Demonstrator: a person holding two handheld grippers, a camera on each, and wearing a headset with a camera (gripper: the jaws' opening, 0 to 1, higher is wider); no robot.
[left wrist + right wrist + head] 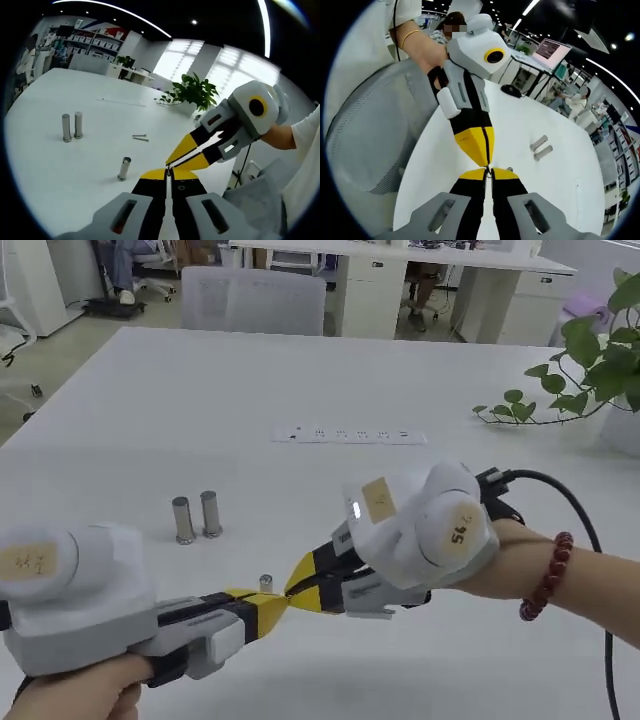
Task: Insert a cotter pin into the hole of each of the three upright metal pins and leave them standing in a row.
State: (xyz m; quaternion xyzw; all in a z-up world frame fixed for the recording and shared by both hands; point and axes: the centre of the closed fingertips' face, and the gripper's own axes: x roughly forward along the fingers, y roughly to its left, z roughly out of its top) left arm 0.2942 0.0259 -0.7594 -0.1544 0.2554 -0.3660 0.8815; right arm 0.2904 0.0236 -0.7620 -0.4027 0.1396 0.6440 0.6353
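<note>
The left gripper (169, 173) and right gripper (488, 173) meet tip to tip above the white counter (330, 380). Both pairs of jaws are pressed together; anything pinched is too small to tell. In the head view 2 metal pins (183, 520) stand side by side, and a 3rd pin (266, 583) stands just beside the tips. The left gripper view adds 2 cotter pins (140, 137) lying loose beyond it.

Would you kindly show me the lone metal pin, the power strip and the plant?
lone metal pin (124, 168): left gripper view, mid-shaft.
power strip (350, 436): head view, middle of top face.
plant (598, 368): head view, leaves.
</note>
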